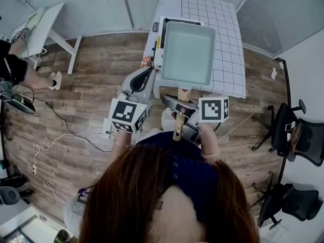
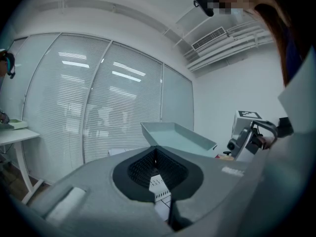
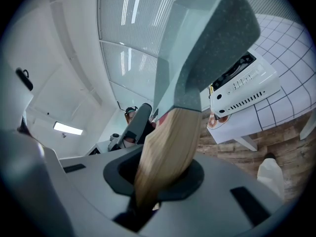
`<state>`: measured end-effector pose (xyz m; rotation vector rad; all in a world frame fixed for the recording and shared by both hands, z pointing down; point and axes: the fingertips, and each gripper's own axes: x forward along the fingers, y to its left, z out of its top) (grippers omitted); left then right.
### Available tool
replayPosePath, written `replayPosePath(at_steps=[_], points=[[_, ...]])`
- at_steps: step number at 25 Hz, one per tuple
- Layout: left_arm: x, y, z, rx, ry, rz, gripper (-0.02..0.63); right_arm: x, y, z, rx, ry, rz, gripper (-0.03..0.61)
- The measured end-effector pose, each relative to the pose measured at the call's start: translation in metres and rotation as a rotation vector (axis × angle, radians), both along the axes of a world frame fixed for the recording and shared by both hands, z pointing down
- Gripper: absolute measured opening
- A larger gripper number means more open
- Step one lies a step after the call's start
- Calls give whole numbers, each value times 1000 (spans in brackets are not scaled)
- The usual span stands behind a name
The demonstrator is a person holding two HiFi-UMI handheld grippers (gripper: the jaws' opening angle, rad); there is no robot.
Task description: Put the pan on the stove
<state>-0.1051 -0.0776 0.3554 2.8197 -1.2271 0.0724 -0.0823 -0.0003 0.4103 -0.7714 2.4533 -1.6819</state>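
Firmly, my right gripper (image 3: 158,181) clamps the wooden handle (image 3: 168,147) of the pale green pan (image 1: 187,52); seen from my head, the pan hangs over the white stove (image 1: 158,39) on the checked table (image 1: 228,34); my left gripper (image 2: 157,167) hovers beside it, jaws together, nothing between them.

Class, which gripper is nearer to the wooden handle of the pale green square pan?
Right. The right gripper is clamped on the wooden handle of the pale green square pan; the left gripper is off to its left, apart.
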Motion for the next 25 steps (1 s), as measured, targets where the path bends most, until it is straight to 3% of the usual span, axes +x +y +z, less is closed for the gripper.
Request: replayPosePath(at_steps=[25], points=[[17, -48, 5, -3, -15, -20, 11, 21, -51, 10, -15, -19, 0, 74]])
